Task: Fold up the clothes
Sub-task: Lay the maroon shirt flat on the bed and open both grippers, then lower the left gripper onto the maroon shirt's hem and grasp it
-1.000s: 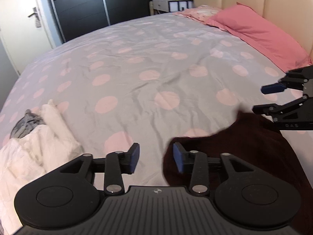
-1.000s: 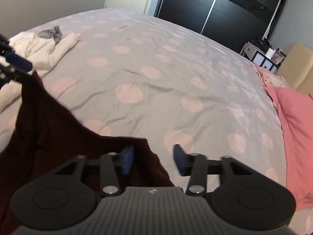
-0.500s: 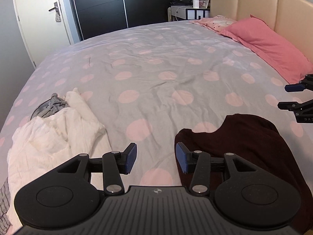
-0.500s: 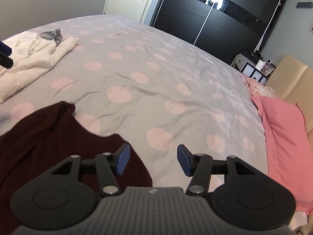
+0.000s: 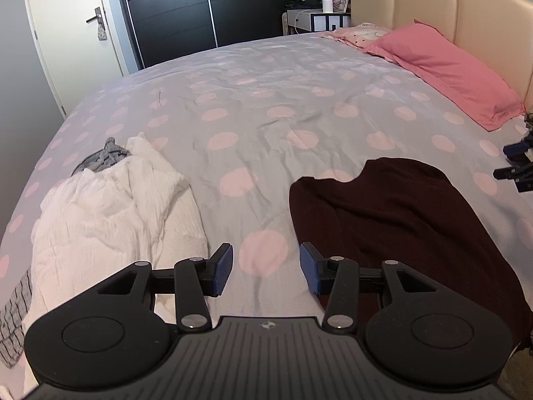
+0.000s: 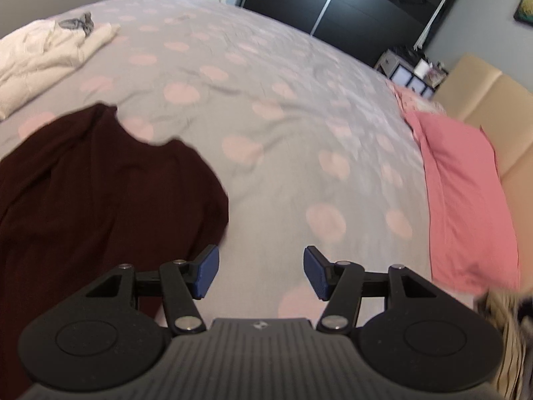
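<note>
We hold both grippers angled down over the bed (image 5: 266, 106). Left gripper (image 5: 266, 270) is parted and empty. Right gripper (image 6: 261, 272) has just been widening, nothing between its pads. Dark maroon garment (image 5: 409, 220) lies flat on the spotted cover between them; white clothes pile (image 5: 110, 213) lies left.

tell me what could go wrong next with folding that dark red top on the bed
1. The dark red top lies rumpled with creases, not spread flat, so a fold started now would likely come out uneven.
2. Both the left gripper and right gripper are open and empty; a regrasp might pinch the spotted bedcover along with the cloth.
3. The white garment pile lies close on the left, so a wide fold could drag over it.
</note>
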